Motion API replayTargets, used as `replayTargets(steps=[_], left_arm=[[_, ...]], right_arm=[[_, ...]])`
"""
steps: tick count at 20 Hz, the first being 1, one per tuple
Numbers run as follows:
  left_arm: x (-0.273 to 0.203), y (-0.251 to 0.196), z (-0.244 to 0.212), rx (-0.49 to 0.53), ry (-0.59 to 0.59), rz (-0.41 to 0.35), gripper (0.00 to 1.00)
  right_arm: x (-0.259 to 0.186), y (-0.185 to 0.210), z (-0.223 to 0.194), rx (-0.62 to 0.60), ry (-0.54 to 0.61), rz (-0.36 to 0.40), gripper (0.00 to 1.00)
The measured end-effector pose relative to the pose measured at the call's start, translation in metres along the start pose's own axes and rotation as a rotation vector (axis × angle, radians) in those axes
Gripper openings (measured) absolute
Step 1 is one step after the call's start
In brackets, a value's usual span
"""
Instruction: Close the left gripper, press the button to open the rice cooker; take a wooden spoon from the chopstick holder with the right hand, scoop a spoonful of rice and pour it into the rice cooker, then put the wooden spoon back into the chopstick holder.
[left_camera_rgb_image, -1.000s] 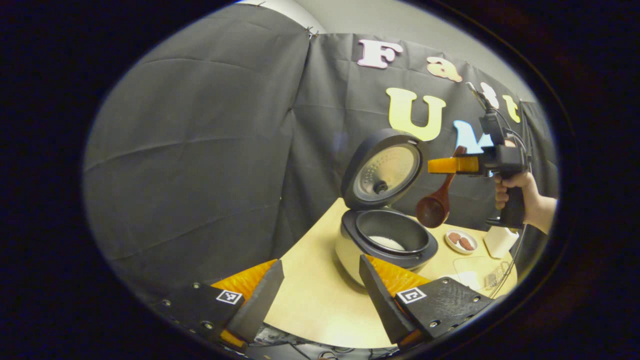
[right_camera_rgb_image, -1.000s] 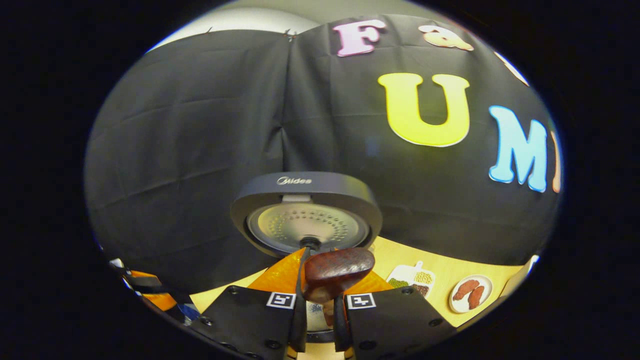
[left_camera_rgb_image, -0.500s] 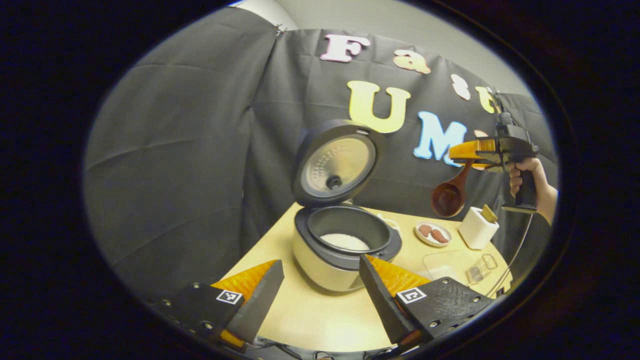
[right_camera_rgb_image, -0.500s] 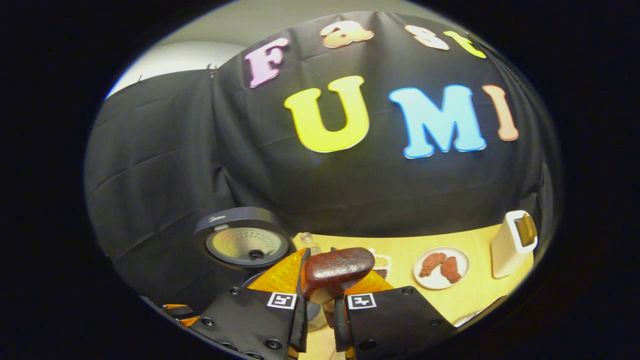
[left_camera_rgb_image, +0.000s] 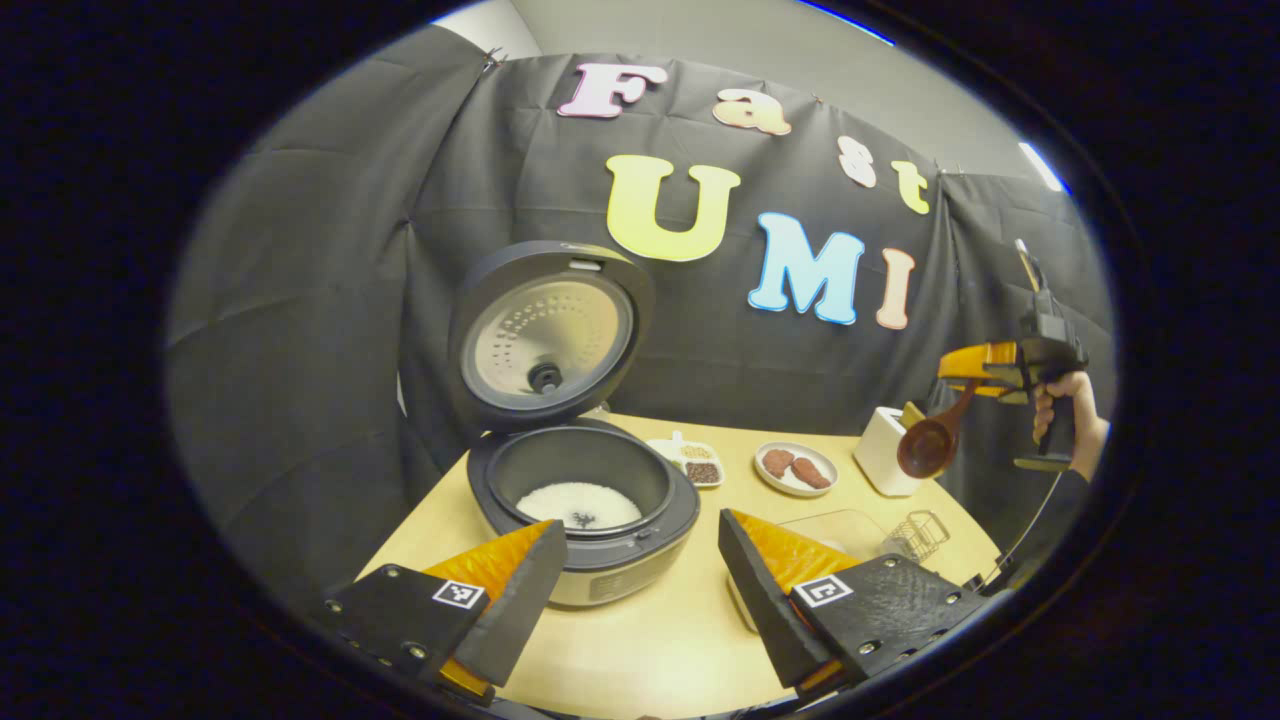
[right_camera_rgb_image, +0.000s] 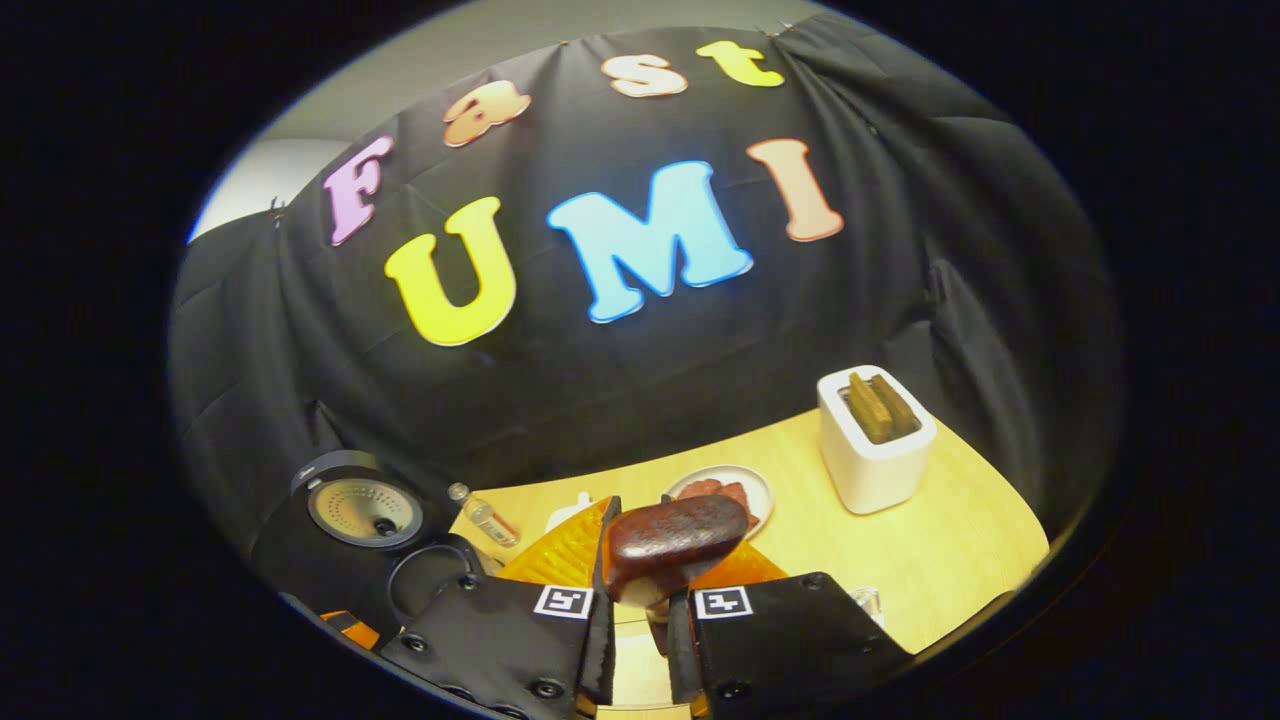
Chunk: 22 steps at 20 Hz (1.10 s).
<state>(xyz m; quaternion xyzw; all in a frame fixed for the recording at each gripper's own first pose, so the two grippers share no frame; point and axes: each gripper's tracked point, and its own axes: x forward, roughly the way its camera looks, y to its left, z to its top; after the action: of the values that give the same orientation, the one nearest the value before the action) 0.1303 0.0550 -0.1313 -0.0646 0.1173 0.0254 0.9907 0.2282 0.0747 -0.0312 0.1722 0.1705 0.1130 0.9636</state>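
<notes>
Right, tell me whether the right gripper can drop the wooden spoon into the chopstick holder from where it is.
Probably yes. The right gripper grips the wooden spoon near the chopstick holder, whose top is open, though wooden utensils already stand inside, so space looks tight.

Creased black cloth wall (left_camera_rgb_image: 330, 260) hangs behind and beside a pale yellow wooden tabletop (left_camera_rgb_image: 650, 640), with plain grey-white room wall (right_camera_rgb_image: 480, 30) showing above the cloth's top edge.

On the table (left_camera_rgb_image: 650, 640), the rice cooker (left_camera_rgb_image: 585, 520) sits at nine o'clock, the chopstick holder (left_camera_rgb_image: 885, 450) at two.
</notes>
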Motion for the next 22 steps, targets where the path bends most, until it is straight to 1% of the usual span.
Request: replayTargets(steps=[4,8,12,14,18,20,21,22], left_arm=[[0.003,-0.031,0.005,0.014,0.010,0.007,0.96],[-0.003,-0.058,0.009,0.039,0.014,0.034,0.96],[-0.018,-0.083,0.006,0.054,0.028,0.077,0.96],[-0.028,-0.088,0.005,0.058,0.030,0.121,0.95],[-0.045,-0.103,0.001,0.019,0.025,0.206,0.95],[-0.053,-0.107,-0.001,0.007,0.015,0.251,0.95],[-0.057,-0.109,-0.001,0.001,0.012,0.272,0.95],[-0.061,-0.109,-0.001,-0.003,0.008,0.294,0.96]], right_arm=[[0.001,-0.080,-0.017,0.069,0.035,-0.104,0.23],[0.011,-0.134,-0.048,0.117,0.104,-0.157,0.23],[0.030,-0.160,-0.082,0.153,0.185,-0.149,0.23],[0.042,-0.167,-0.100,0.156,0.223,-0.135,0.23],[0.059,-0.172,-0.128,0.142,0.291,-0.097,0.23],[0.059,-0.175,-0.135,0.144,0.316,-0.071,0.24],[0.067,-0.175,-0.139,0.153,0.323,-0.057,0.25],[0.060,-0.175,-0.136,0.158,0.319,-0.049,0.22]])
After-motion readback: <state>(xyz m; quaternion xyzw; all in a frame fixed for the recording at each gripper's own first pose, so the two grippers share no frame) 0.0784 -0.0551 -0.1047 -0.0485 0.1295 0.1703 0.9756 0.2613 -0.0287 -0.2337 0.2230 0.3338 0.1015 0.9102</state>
